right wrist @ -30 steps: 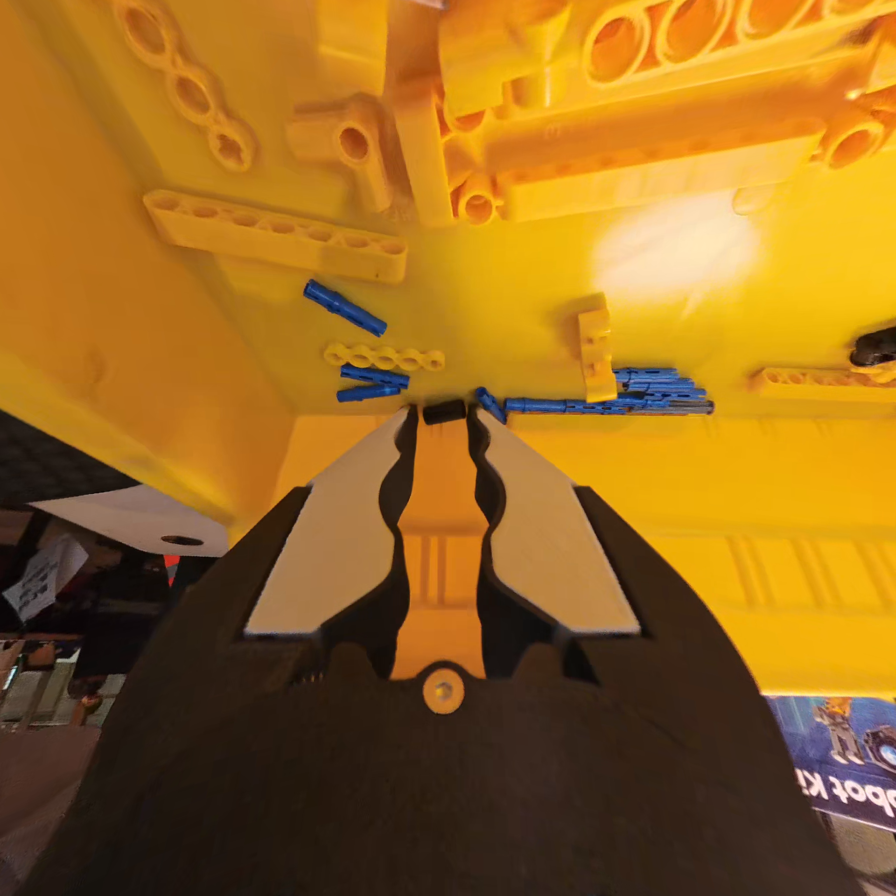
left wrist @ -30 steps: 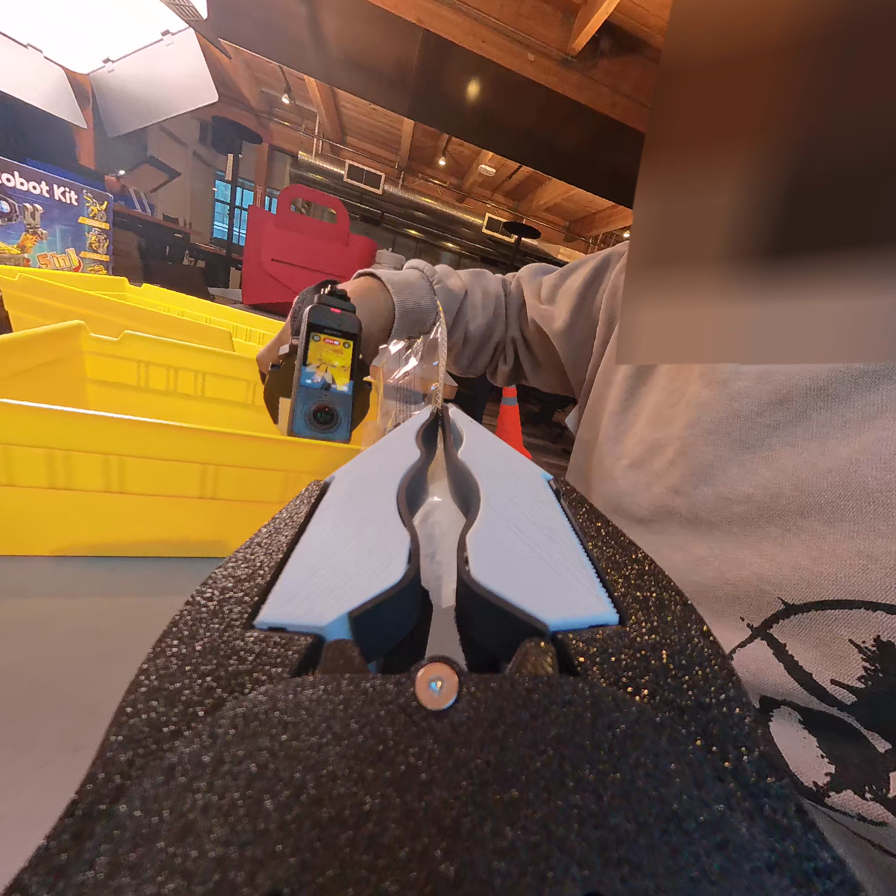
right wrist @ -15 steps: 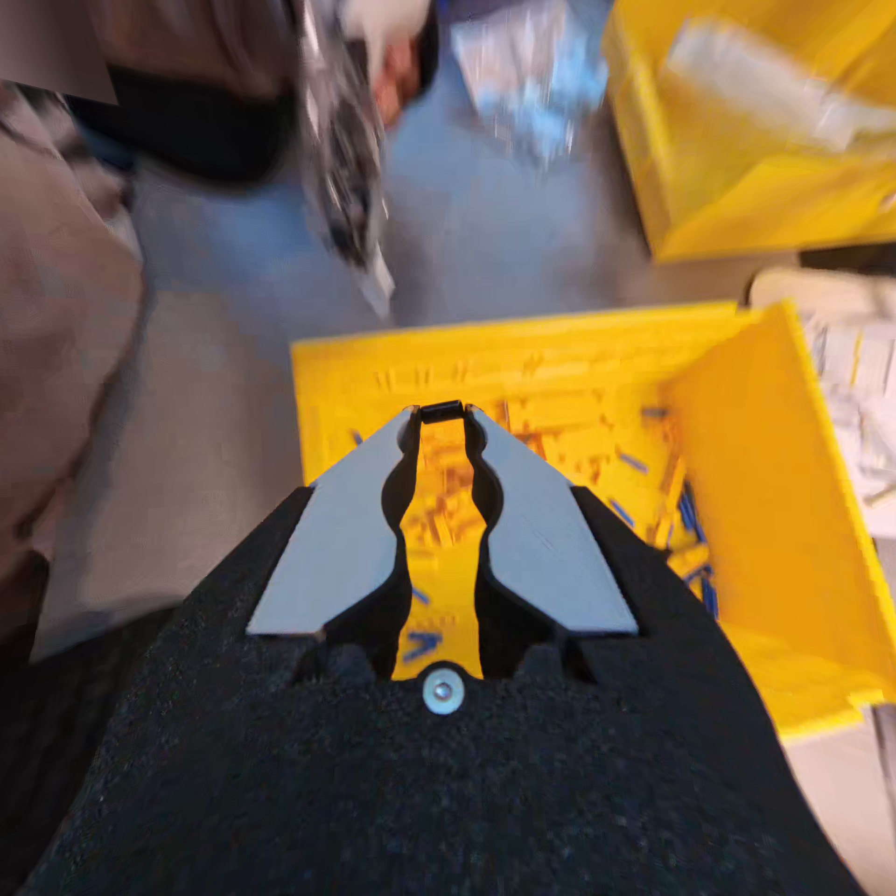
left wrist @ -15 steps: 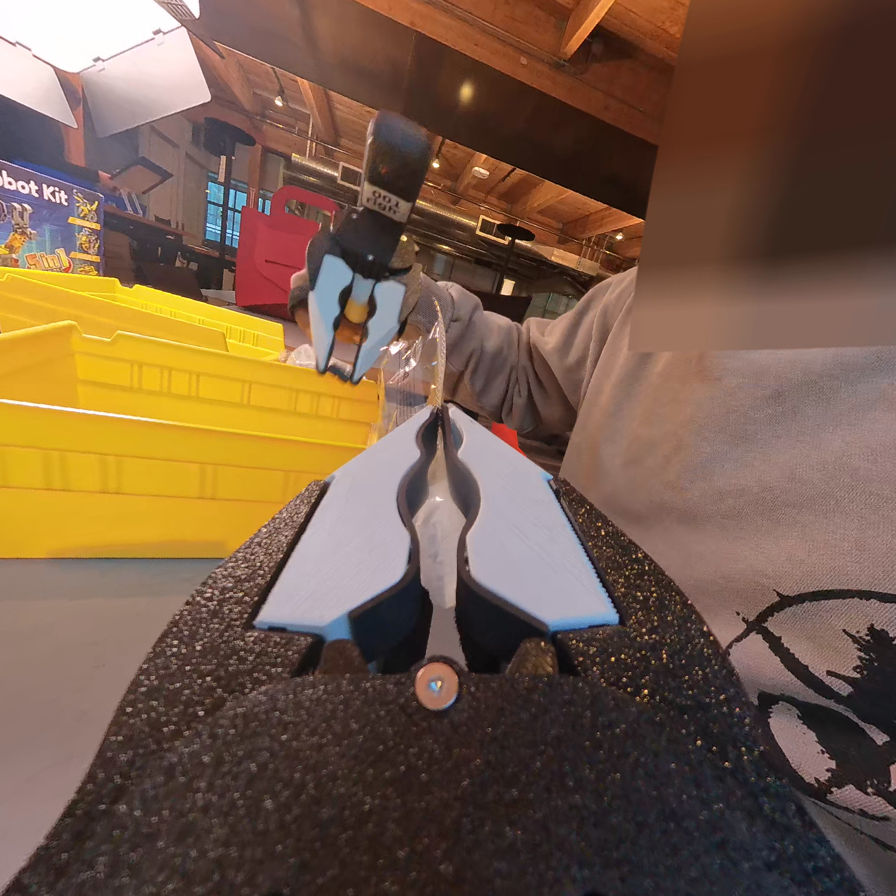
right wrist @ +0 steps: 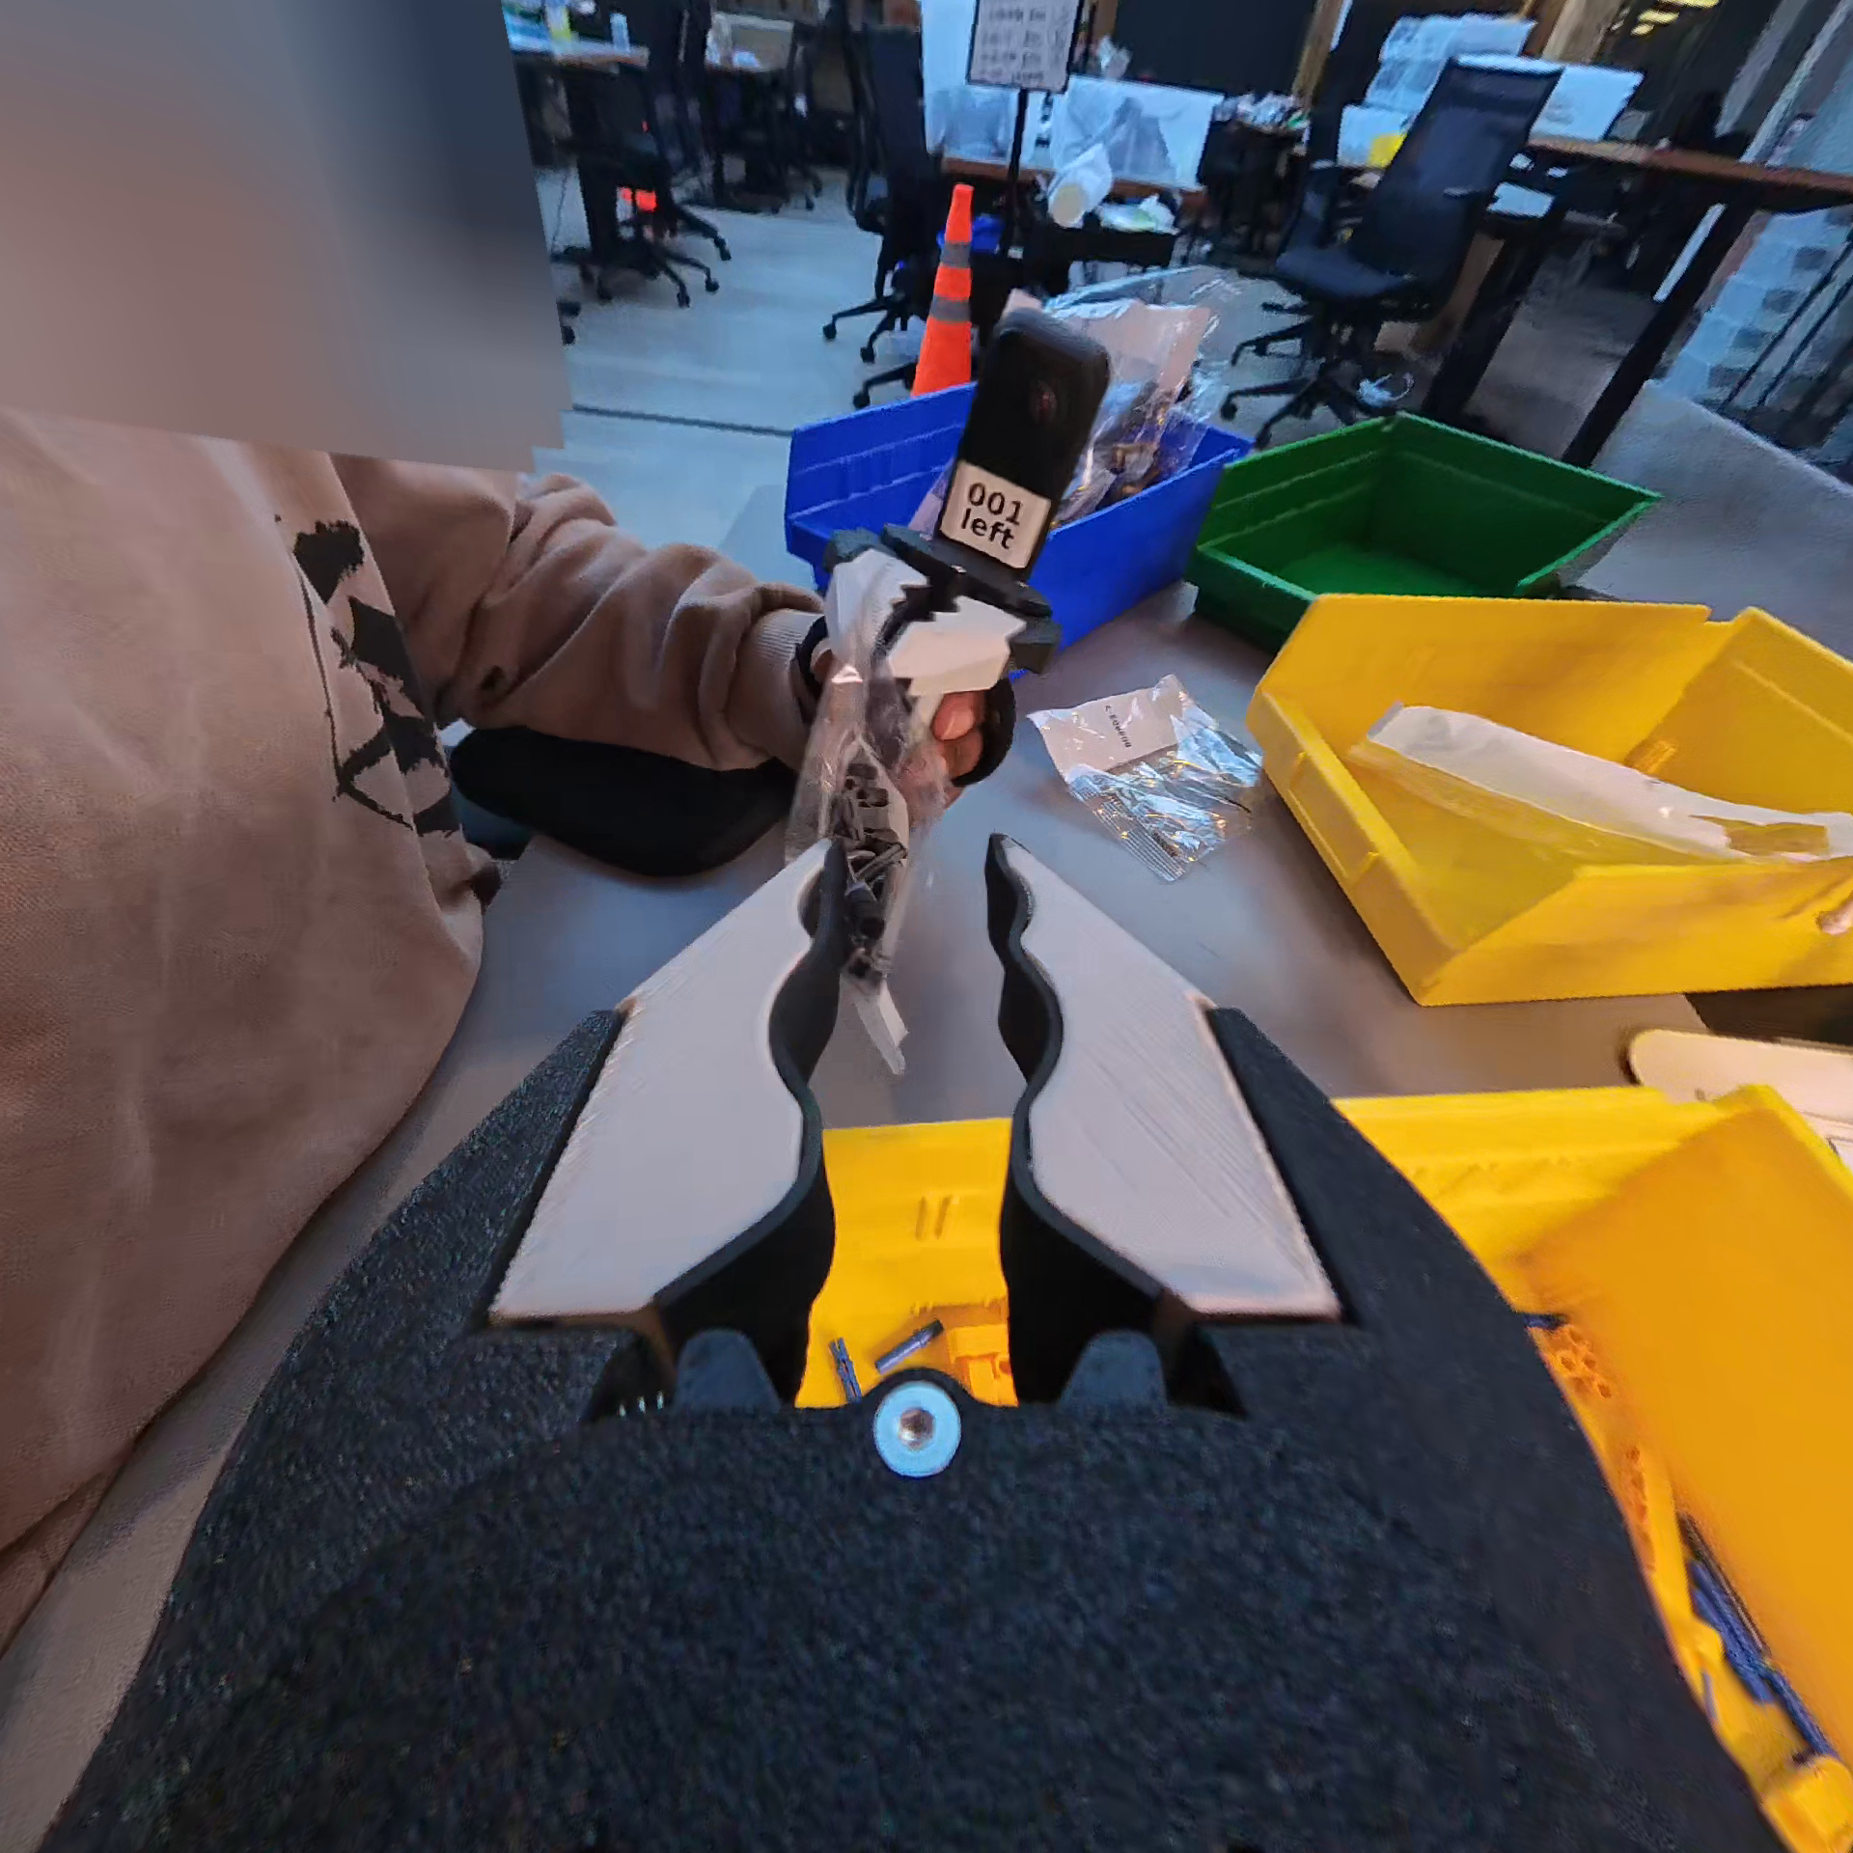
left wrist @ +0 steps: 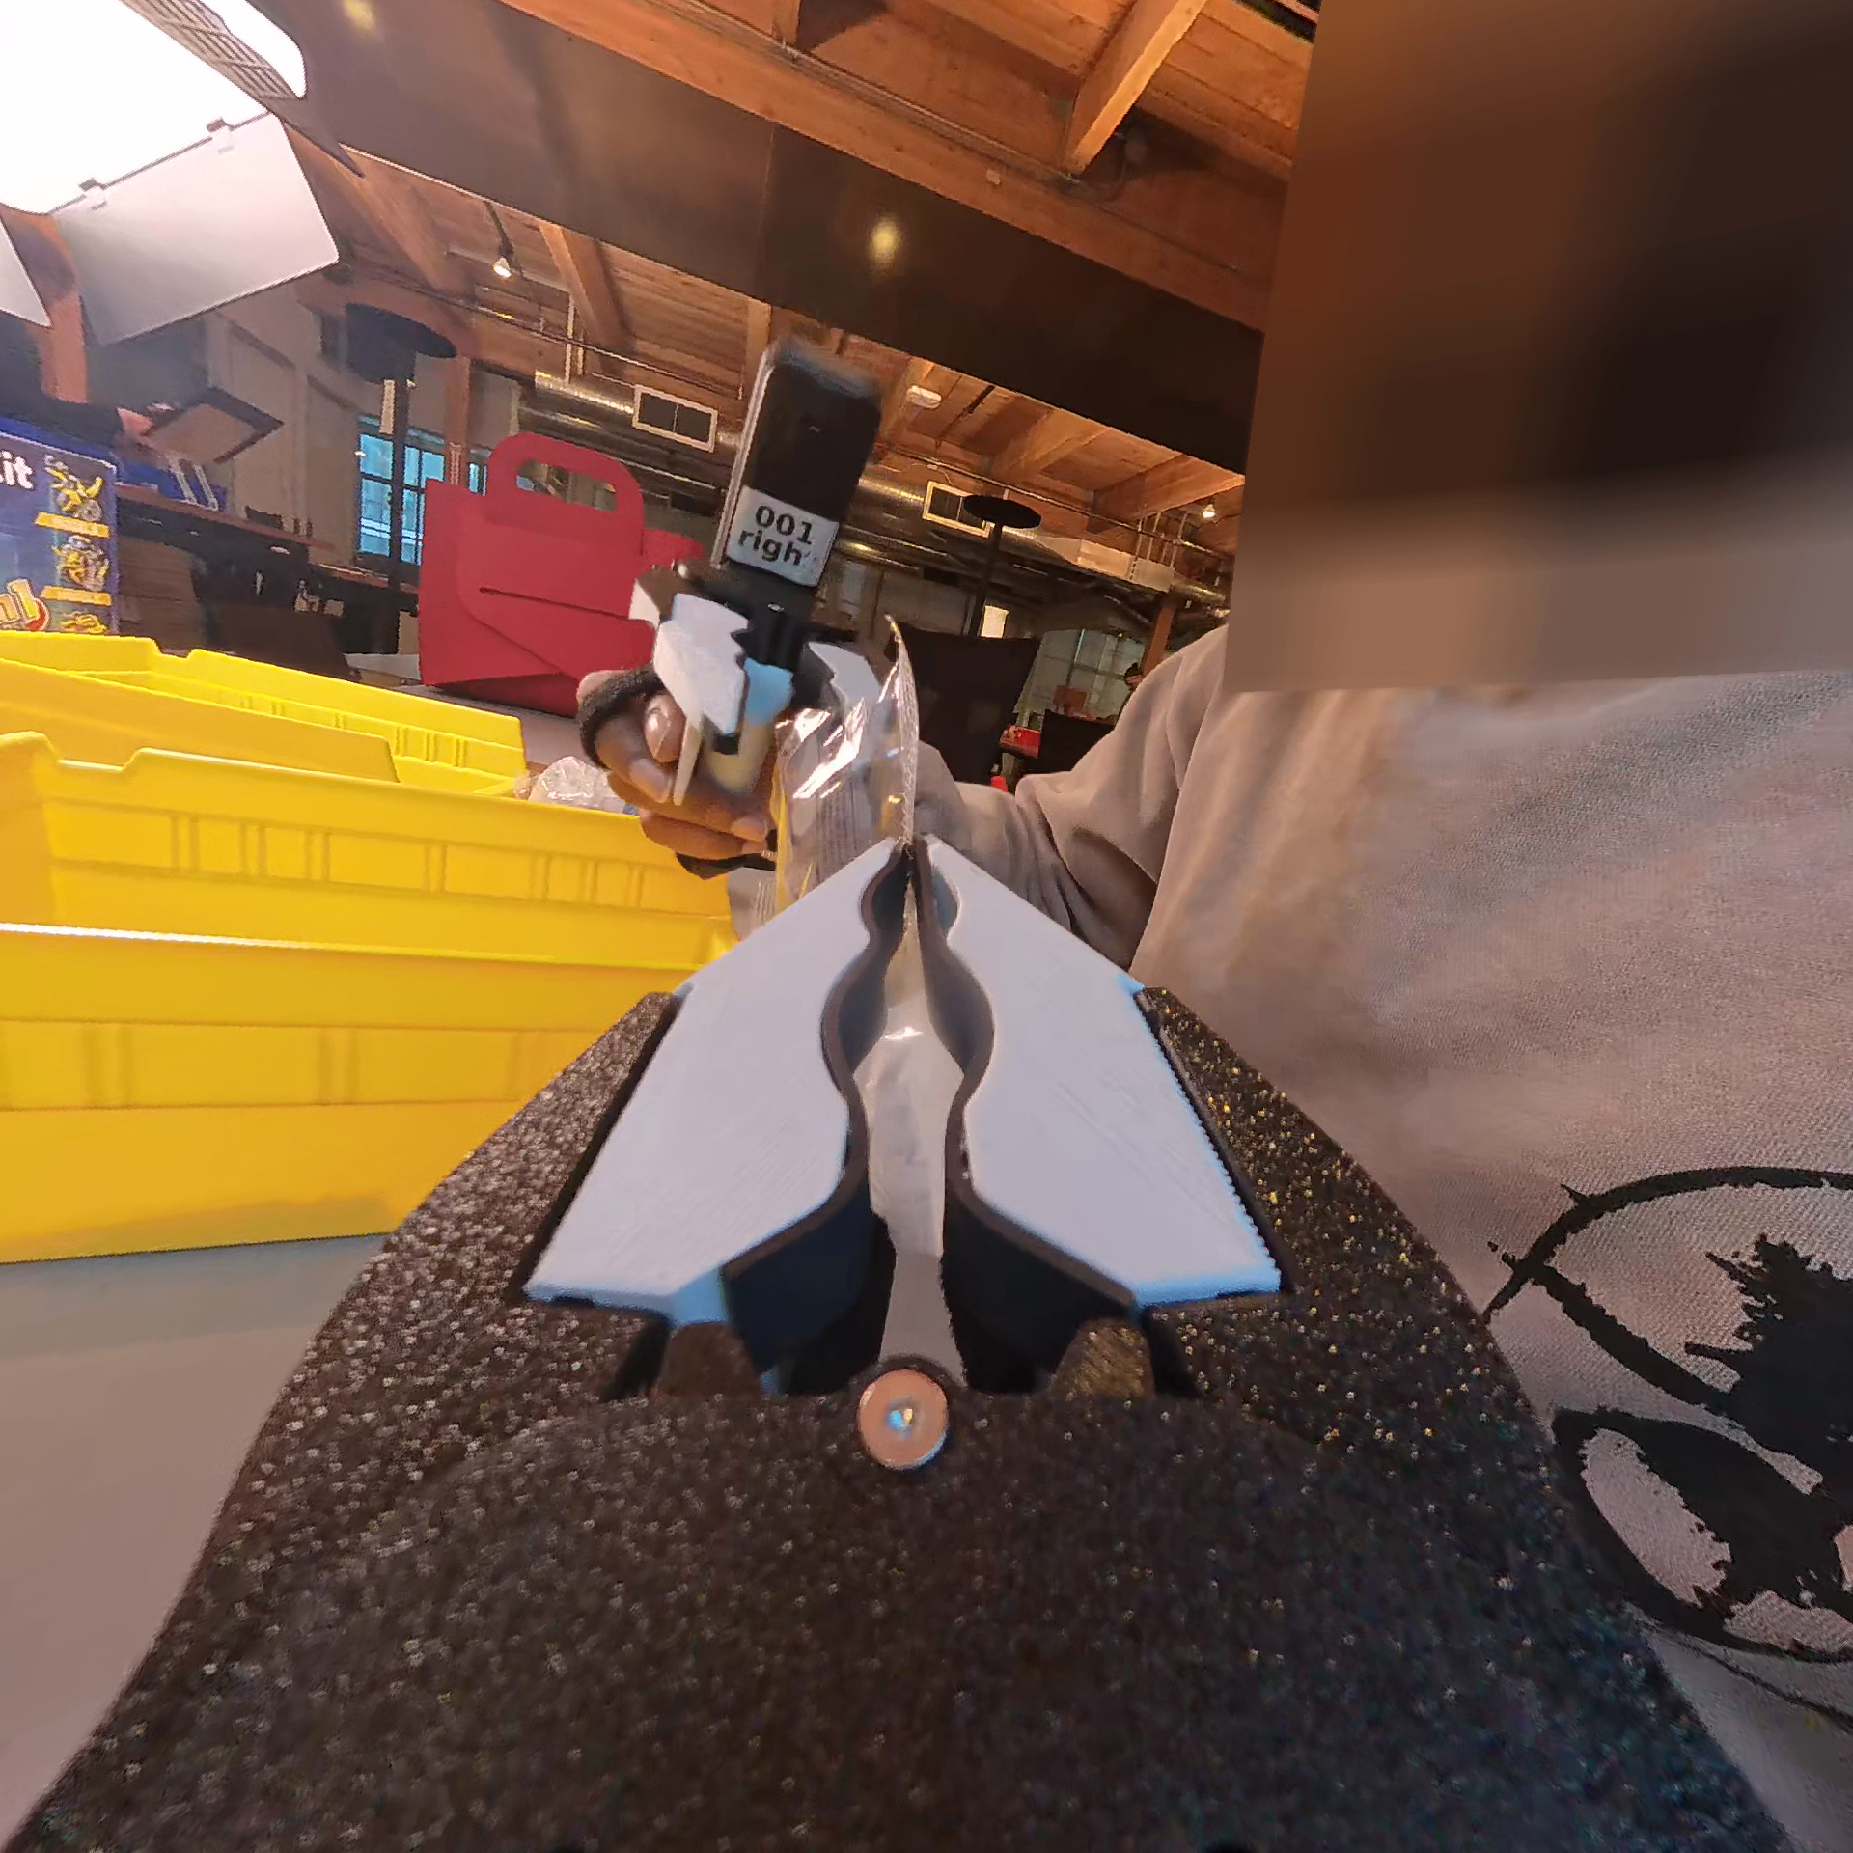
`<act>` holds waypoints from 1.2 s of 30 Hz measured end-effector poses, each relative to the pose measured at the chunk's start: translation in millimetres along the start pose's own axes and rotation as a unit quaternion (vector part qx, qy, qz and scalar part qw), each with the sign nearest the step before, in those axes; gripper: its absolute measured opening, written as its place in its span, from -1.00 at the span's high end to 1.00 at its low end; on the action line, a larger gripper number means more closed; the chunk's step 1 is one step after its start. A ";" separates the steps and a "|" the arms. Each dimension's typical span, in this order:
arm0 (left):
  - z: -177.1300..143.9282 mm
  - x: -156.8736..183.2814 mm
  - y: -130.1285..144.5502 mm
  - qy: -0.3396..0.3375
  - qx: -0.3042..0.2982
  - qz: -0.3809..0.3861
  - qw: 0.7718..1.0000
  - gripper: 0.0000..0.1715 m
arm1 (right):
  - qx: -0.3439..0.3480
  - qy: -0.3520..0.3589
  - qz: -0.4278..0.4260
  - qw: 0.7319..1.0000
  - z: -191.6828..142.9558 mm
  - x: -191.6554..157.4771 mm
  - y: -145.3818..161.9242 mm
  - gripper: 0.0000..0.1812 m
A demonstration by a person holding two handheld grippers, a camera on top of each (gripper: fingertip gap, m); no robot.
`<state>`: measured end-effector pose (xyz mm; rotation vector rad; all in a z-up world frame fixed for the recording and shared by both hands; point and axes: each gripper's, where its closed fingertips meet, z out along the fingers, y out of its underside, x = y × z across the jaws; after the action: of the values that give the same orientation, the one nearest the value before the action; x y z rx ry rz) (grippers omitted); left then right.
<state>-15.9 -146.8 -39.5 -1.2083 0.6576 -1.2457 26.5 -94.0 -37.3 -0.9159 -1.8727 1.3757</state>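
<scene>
The right gripper (right wrist: 907, 852) is over the near yellow plastic bin (right wrist: 1564, 1233), its fingers (right wrist: 1123, 1083) spread apart and holding nothing. Just beyond its left fingertip hangs the clear plastic bag of small dark parts (right wrist: 862, 802). The left gripper (left wrist: 910, 852) has its fingers clenched on the top edge of this bag. On the grey counter (right wrist: 1183, 933) lies a second small clear bag (right wrist: 1153, 772). Farther off stand another yellow bin (right wrist: 1484, 802), a blue bin (right wrist: 872, 481) and a green bin (right wrist: 1404, 511).
</scene>
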 end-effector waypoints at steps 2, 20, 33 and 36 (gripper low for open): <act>1.6 4.2 -2.5 0.010 0.007 0.002 1.000 1.00 | 0.020 0.036 0.011 0.999 -16.3 11.6 3.8 0.70; 18.5 17.5 -4.5 0.042 0.011 0.001 0.999 1.00 | 0.086 0.302 0.050 0.948 -134.8 103.5 6.0 0.77; 5.3 -50.3 19.6 -0.111 -0.012 -0.123 0.986 1.00 | -0.297 0.332 0.092 0.890 -146.6 165.8 94.1 0.70; -0.3 -57.3 18.3 -0.124 0.001 -0.142 0.982 1.00 | -0.382 0.353 0.117 0.846 -176.3 160.8 132.4 0.57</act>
<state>-24.8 -95.3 -69.2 -1.4648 0.3080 -1.3001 101.9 159.1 -106.1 -1.7905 -1.7015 0.2208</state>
